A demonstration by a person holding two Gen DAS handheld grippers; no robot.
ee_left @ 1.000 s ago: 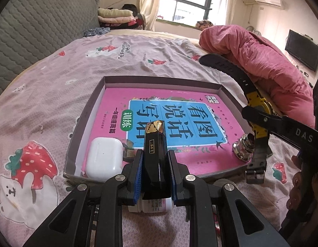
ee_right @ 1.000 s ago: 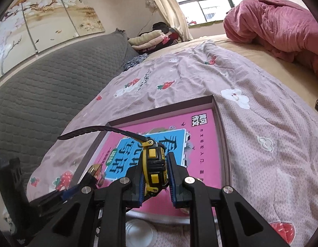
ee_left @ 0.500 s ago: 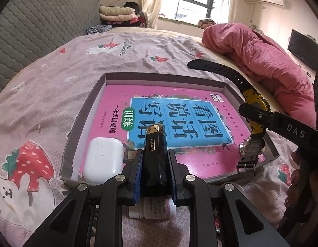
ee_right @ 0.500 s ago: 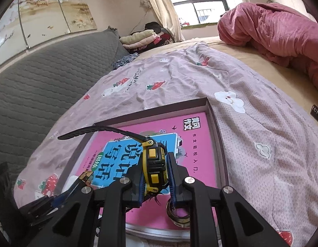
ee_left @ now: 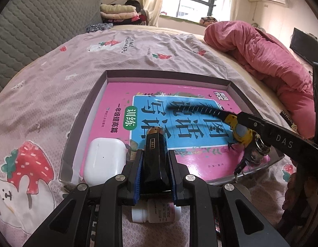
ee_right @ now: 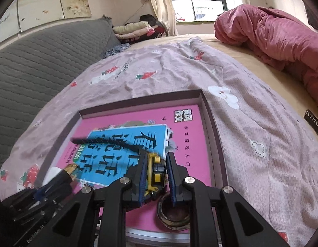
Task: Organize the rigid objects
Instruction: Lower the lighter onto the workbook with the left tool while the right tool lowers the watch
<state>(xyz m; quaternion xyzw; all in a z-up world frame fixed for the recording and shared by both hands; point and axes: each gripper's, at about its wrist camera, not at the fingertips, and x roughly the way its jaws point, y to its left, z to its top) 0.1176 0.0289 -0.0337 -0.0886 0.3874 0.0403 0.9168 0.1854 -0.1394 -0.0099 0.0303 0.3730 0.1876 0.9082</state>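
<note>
The left tongs (ee_left: 153, 165) are clamping a stiff, glossy black lipstick tube (ee_left: 154, 156) over the tray (ee_left: 82, 127) on the bed. The right tongs (ee_right: 156, 175) are gripping the yellow watch (ee_right: 155, 169) by its rigid case, its floppy strap trailing above the book (ee_right: 126, 144); both are probably light, the tube likely slippery.

The small white plastic bottle (ee_left: 156, 212) lay on its side below the left claw (ee_left: 155, 170), its middle covered by the black fingers and its label print too small to read. The black-and-yellow wristwatch (ee_right: 154, 173) clamped in the right claw (ee_right: 156, 177) had its lower strap hidden behind the blue pads, while its upper strap ahead of the claw was blurred. The round metal-rimmed jar (ee_right: 172, 214) under that claw was partly covered by the right-hand finger, its contents too dark to tell.
</note>
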